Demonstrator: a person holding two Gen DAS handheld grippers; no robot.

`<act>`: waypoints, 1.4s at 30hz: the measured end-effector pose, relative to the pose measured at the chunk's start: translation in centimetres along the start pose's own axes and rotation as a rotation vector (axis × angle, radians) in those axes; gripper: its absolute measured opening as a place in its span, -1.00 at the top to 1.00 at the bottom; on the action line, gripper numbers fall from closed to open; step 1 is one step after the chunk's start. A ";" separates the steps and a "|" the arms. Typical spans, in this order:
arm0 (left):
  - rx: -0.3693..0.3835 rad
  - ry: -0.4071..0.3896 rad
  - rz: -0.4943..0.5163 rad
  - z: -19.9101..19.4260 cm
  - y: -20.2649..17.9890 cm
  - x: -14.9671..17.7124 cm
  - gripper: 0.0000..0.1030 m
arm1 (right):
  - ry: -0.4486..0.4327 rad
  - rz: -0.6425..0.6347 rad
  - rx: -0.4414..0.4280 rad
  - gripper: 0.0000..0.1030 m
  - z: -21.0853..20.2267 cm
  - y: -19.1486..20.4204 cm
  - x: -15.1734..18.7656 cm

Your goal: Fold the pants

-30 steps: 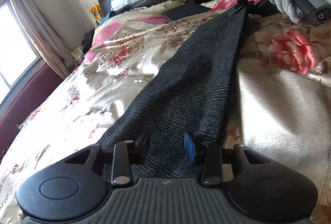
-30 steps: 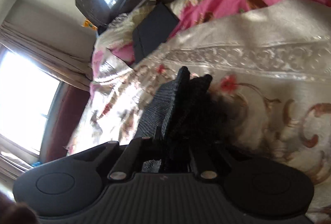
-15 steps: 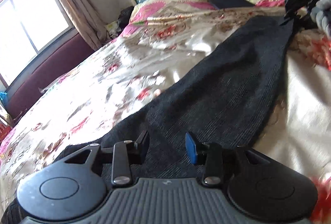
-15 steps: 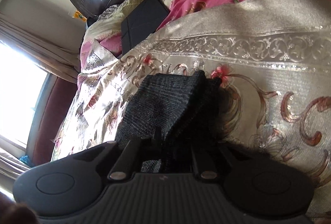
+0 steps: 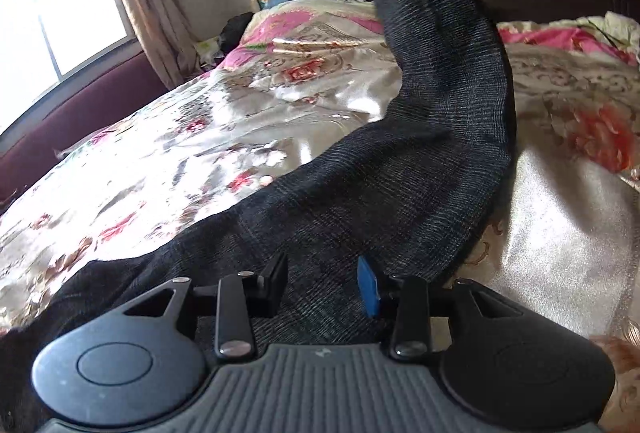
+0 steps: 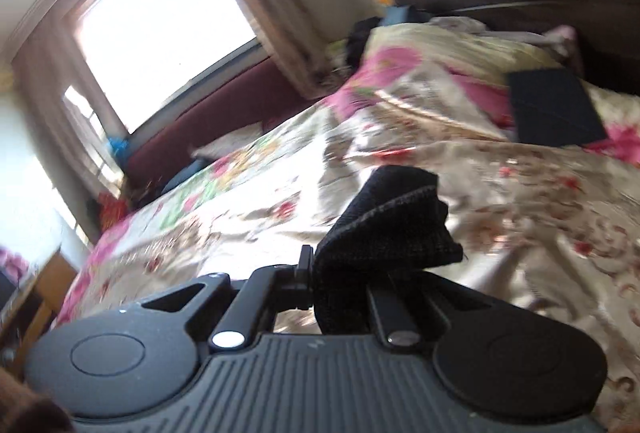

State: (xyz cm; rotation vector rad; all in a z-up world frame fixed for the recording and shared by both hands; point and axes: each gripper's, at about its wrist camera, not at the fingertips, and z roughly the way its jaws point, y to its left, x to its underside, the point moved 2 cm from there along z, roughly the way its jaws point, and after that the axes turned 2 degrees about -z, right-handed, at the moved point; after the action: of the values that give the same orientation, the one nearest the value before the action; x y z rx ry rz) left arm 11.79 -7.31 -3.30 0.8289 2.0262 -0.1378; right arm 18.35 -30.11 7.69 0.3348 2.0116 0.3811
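Two grippers: right gripper (image 6: 340,273) clenched on hem end of pants (image 5: 400,193), lifted above bed (image 5: 200,153) toward headboard end; left gripper (image 5: 322,283) released over flat portion near foot edge. Advice: carry hem across, edges aligned, left pinning cloth

Charcoal-black pants (image 5: 420,169) with a fine grey weave; cream satin bedspread (image 5: 224,137), red and pink flowers; at two o'clock, a navy rectangle (image 6: 554,107).
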 end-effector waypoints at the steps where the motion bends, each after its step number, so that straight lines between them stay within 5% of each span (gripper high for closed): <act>1: -0.016 -0.009 -0.019 -1.0 0.9 0.4 -0.01 | 0.028 -0.050 -0.040 0.87 0.9 2.7 0.5; 7: -0.162 -0.029 -0.113 -6.9 7.6 4.5 -0.02 | 0.221 -0.277 -0.258 0.87 7.0 18.9 7.6; 13: -0.262 -0.034 -0.246 -10.8 12.6 8.8 -0.03 | 0.358 -0.468 -0.339 0.87 10.7 30.2 16.3; 16: -0.295 -0.026 -0.315 -12.0 14.6 10.7 -0.03 | 0.343 -0.637 -0.329 0.87 10.9 33.7 19.3; 20: -0.315 -0.020 -0.351 -12.5 16.8 12.1 -0.03 | 0.249 -1.034 -0.320 0.87 8.9 36.9 23.1; 26: -0.314 -0.039 -0.423 -12.8 18.6 13.4 -0.04 | 0.142 -1.315 -0.310 0.85 8.7 38.7 26.9; 29: -0.317 -0.041 -0.425 -12.4 18.4 13.3 -0.05 | 0.207 -1.297 -0.351 0.84 9.6 39.5 27.8; 33: -0.330 -0.039 -0.401 -12.1 17.8 13.4 -0.06 | 0.150 -1.330 -0.355 0.86 9.7 40.7 28.8; 42: -0.321 -0.056 -0.429 -12.1 16.7 13.6 -0.06 | 0.089 -1.163 -0.397 0.88 8.4 41.4 24.7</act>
State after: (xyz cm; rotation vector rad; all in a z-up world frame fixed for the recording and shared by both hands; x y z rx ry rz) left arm 8.42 17.15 -3.40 0.1836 2.0754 -0.0713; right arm 17.84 18.41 0.92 -1.0753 1.8172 0.0319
